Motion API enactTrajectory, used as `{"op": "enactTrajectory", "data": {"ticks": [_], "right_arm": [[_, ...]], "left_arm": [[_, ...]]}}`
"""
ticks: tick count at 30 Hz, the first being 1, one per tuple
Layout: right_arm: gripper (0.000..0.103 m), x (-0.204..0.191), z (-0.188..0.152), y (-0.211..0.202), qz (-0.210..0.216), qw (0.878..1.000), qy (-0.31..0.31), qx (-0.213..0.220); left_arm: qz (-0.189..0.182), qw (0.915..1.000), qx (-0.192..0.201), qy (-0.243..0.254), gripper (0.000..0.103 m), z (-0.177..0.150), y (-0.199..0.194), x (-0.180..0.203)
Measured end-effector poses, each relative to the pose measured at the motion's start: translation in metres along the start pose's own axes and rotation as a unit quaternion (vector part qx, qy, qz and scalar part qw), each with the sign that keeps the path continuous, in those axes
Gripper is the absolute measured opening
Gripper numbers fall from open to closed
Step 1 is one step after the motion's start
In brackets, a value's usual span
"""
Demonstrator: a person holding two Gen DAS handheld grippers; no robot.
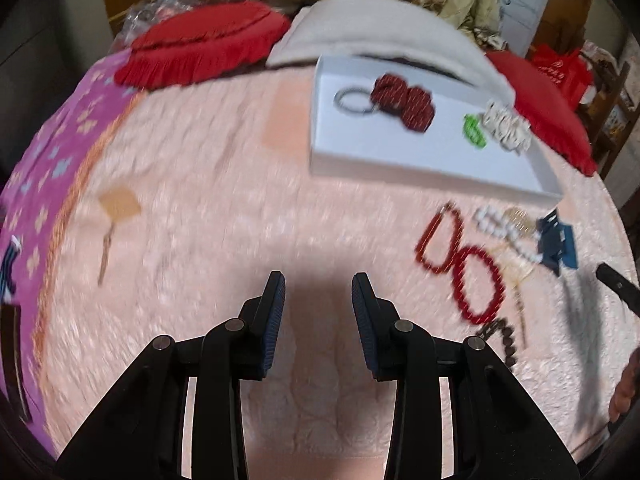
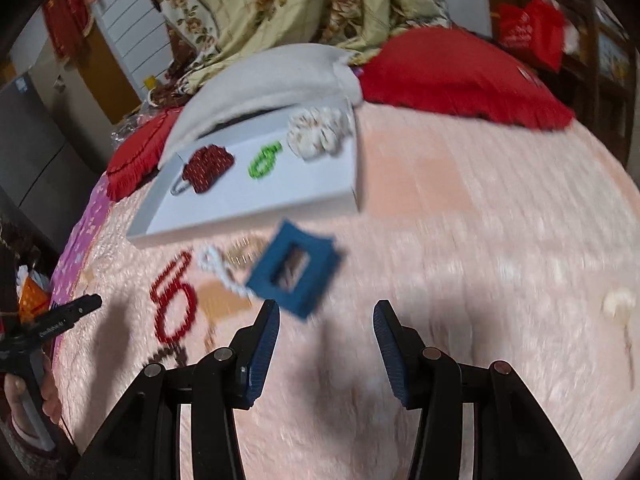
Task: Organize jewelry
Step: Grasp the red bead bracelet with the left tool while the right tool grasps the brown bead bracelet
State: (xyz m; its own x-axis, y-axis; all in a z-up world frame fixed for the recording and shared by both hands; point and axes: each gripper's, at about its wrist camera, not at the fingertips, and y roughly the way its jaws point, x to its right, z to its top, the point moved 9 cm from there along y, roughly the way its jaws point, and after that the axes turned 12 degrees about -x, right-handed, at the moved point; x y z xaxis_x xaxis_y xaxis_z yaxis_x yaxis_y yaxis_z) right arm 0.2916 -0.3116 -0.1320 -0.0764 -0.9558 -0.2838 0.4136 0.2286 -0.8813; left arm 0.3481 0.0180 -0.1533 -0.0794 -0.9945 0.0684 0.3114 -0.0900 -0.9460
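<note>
A white tray (image 1: 400, 148) lies on the pink bedspread and holds a dark red bow with a ring (image 1: 400, 100), a green piece (image 1: 474, 130) and a white bead cluster (image 1: 506, 126). In front of it lie a red bead string (image 1: 460, 264), white beads (image 1: 504, 228), a gold piece (image 1: 518, 216) and a blue square hair claw (image 2: 294, 268). My left gripper (image 1: 319, 284) is open and empty, left of the red beads. My right gripper (image 2: 326, 312) is open and empty, just below the blue claw. The tray also shows in the right wrist view (image 2: 248, 200).
Red fringed cushions (image 1: 200, 52) (image 2: 460, 72), a grey pillow (image 1: 380, 28) and a floral blanket (image 2: 300, 4) lie behind the tray. A purple cloth (image 1: 48, 168) covers the bed's left edge. A dark bead strand (image 1: 504, 336) lies below the red beads.
</note>
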Motion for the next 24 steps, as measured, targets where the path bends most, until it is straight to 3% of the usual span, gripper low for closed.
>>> {"op": "enactTrajectory", "data": {"ticks": [5, 16, 21, 24], "right_arm": [[0.047, -0.002, -0.023, 0.007, 0.013, 1.000, 0.006, -0.004], [0.047, -0.105, -0.049, 0.043, 0.038, 0.992, -0.120, -0.020], [0.047, -0.132, -0.054, 0.059, 0.041, 0.988, -0.148, -0.028], [0.047, -0.137, -0.058, 0.066, 0.020, 0.987, -0.159, -0.028]], "left_arm": [[-0.015, 0.9997, -0.015, 0.012, 0.034, -0.002, 0.014, 0.018], [-0.038, 0.9972, -0.021, 0.061, 0.034, 0.044, 0.044, 0.064], [-0.027, 0.9960, -0.007, 0.085, 0.034, 0.055, 0.052, 0.075], [-0.007, 0.9949, -0.002, 0.101, 0.034, 0.059, 0.055, 0.079]]}}
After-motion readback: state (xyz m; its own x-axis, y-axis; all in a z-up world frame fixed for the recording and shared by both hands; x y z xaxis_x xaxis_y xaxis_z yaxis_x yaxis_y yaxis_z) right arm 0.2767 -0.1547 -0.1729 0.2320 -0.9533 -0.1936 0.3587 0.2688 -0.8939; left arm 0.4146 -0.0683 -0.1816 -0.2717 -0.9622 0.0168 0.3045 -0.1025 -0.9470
